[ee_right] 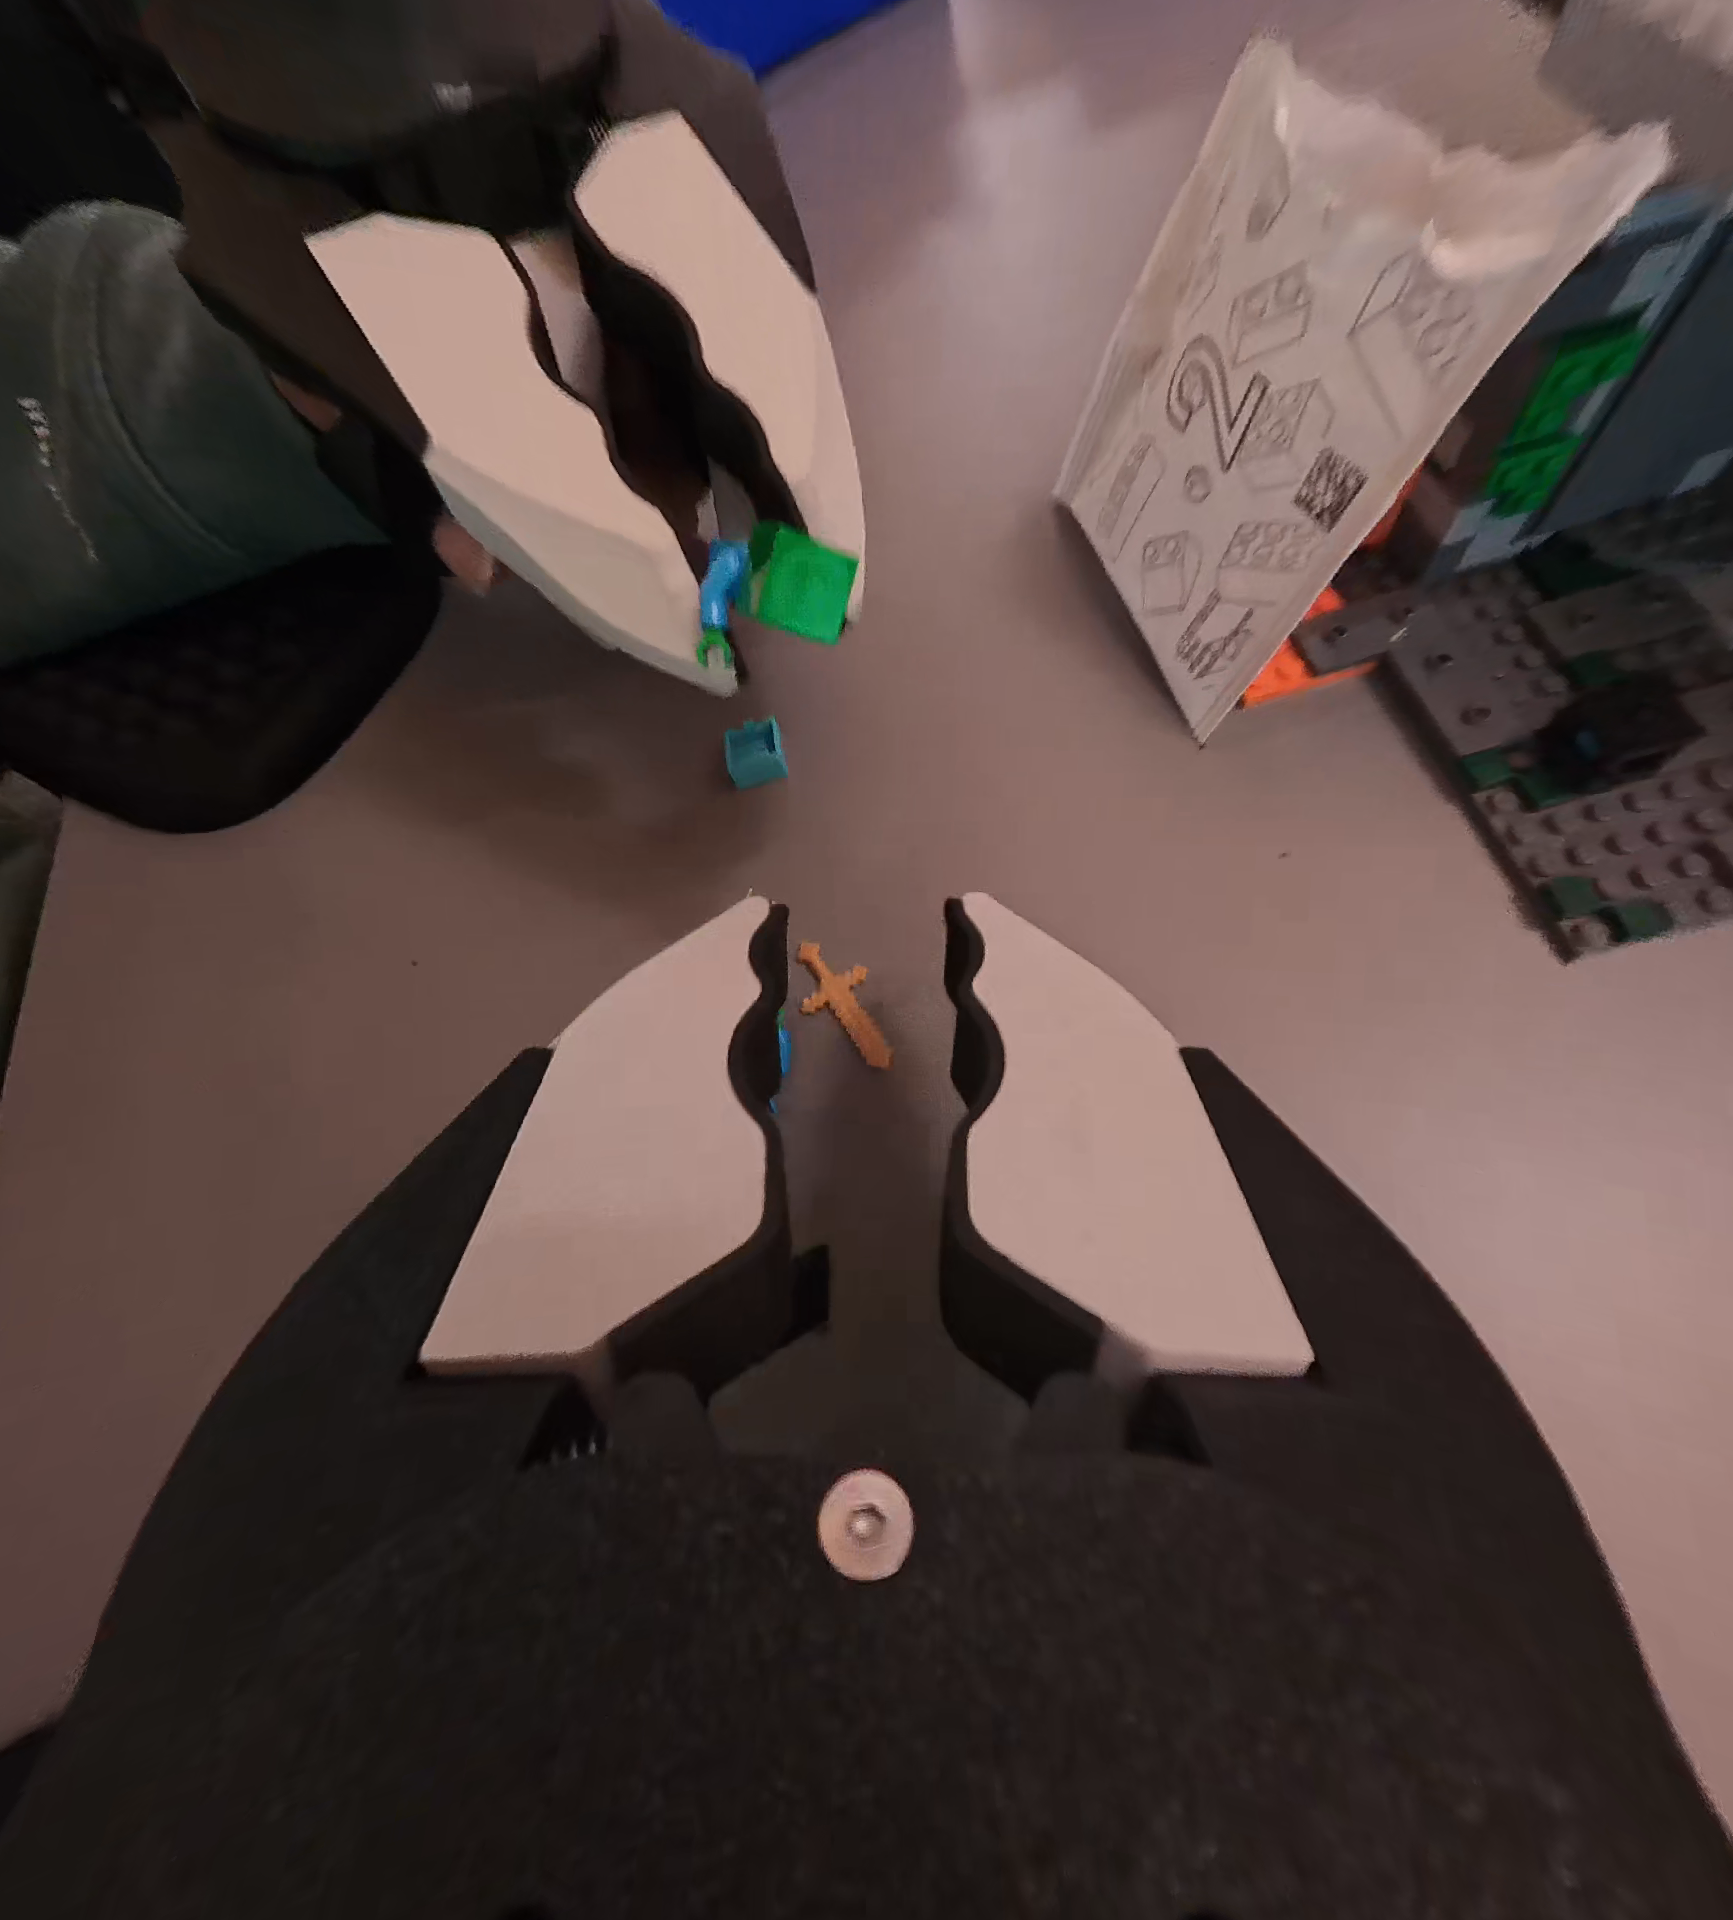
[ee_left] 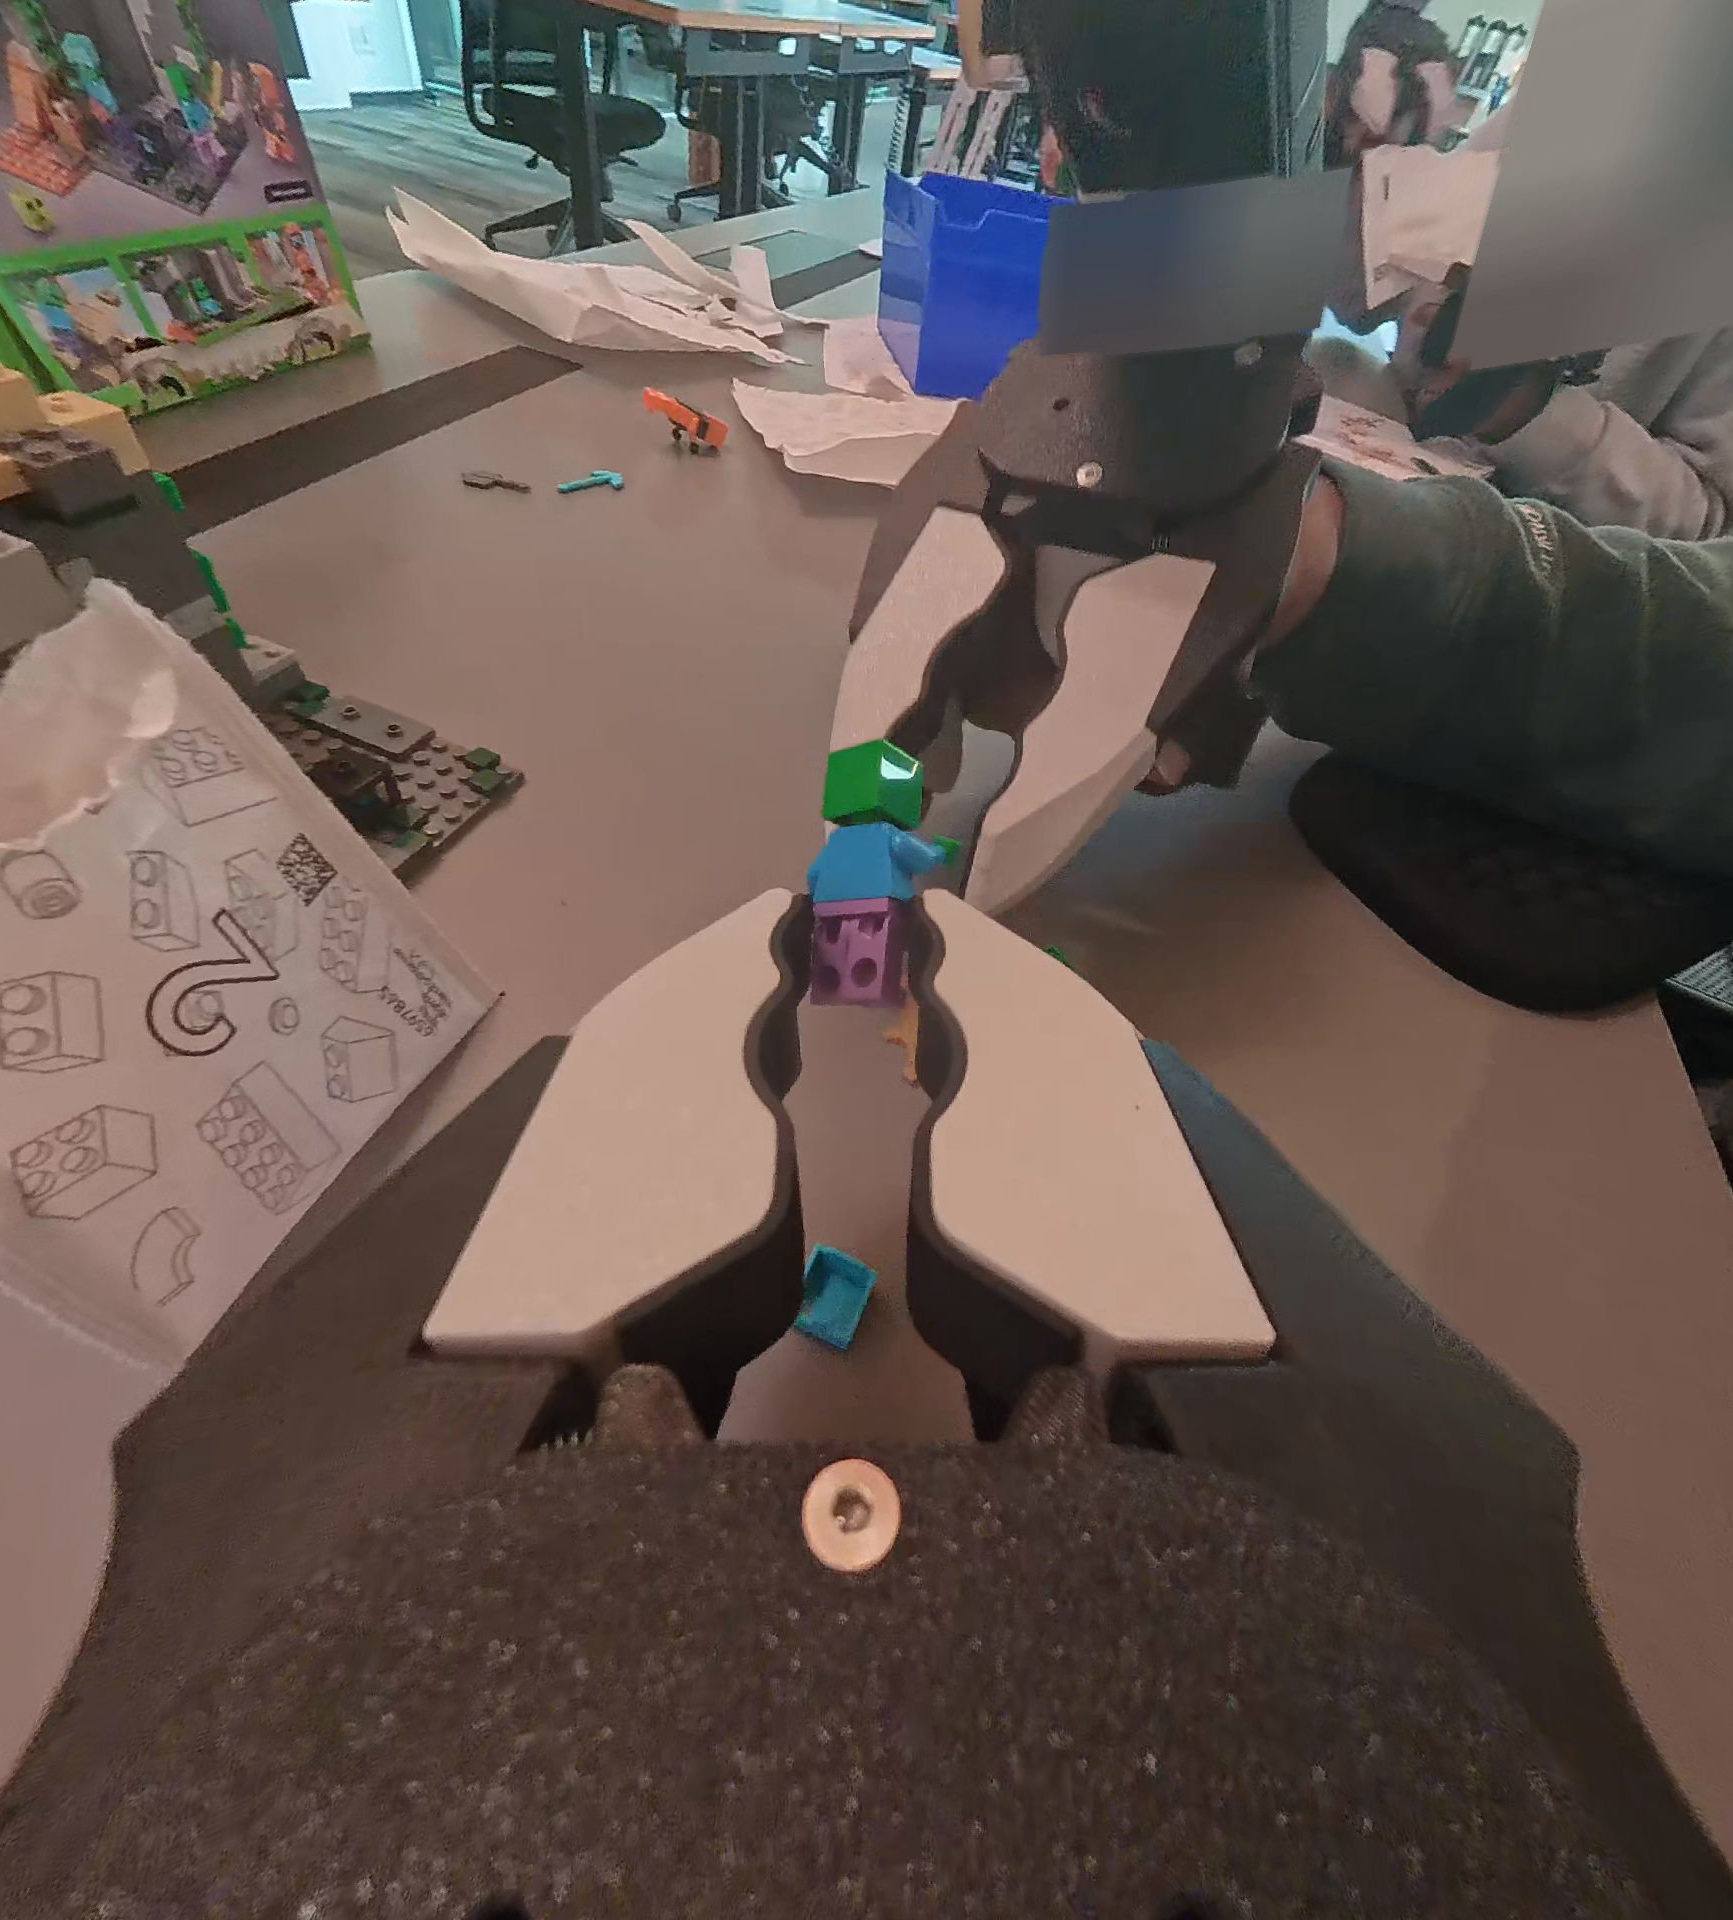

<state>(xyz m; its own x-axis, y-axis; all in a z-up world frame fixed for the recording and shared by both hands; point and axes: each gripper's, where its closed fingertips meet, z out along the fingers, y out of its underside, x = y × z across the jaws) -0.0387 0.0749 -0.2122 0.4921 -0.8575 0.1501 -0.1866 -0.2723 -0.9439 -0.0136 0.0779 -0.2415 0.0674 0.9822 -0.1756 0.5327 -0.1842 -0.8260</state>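
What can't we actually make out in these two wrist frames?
- Minifigure face: left wrist view shows its back; in the right wrist view the left hand-held gripper covers all but head and arm.
- Blue piece: right wrist view, mostly hidden behind the right hand-held gripper finger.
- Brick build: right wrist view, blurred, cut by the edge, partly behind the paper bag.
- Person: masked patches, left wrist view.

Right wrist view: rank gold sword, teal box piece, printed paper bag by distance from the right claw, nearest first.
1. Gold sword: flat on the table between the open fingers of the right claw, untouched.
2. Teal box piece: ahead, slightly left.
3. Printed paper bag: far ahead, right, standing by the brick build.
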